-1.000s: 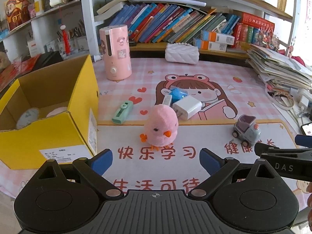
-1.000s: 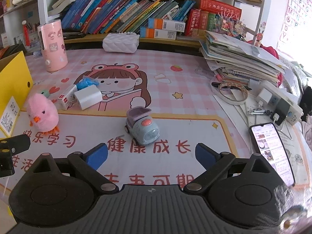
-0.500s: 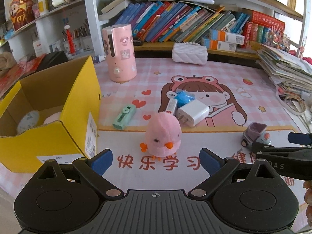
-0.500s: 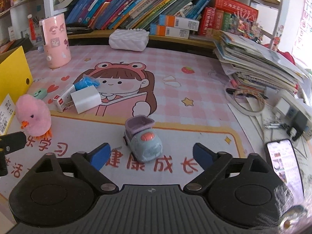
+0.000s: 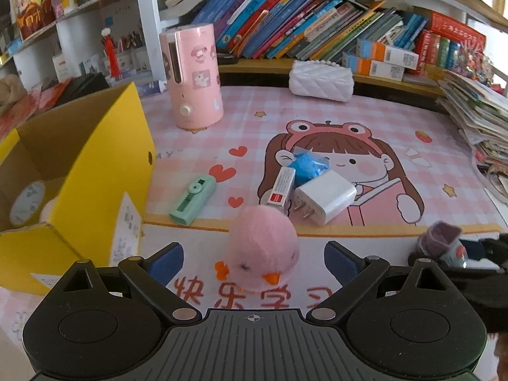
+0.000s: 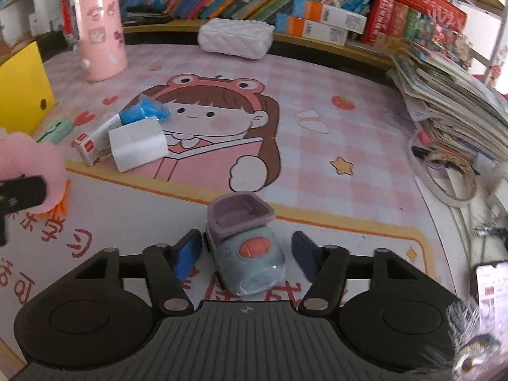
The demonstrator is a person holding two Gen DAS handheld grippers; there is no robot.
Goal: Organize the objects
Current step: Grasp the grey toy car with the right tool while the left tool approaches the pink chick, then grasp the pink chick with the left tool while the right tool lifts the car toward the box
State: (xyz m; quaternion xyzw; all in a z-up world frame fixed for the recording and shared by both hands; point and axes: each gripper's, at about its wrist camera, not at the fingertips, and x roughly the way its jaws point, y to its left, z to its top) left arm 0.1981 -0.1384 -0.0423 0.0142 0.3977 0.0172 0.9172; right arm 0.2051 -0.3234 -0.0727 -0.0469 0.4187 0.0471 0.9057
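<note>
Your left gripper (image 5: 254, 258), jaws apart, straddles the one pink chick (image 5: 263, 249) near the mat's (image 5: 365, 108) front edge, beside the yellow box (image 5: 95, 171). Your right gripper (image 6: 247, 255) (jaws also apart) flanks the single toy car (image 6: 246, 250), bare mat around it.

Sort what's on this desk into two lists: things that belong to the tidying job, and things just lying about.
Job:
left gripper, open around the pink chick
right gripper, open around the toy car
yellow box
green stapler
white charger

Lying about:
pink humidifier
white pouch
books
paper stack
phone
</note>
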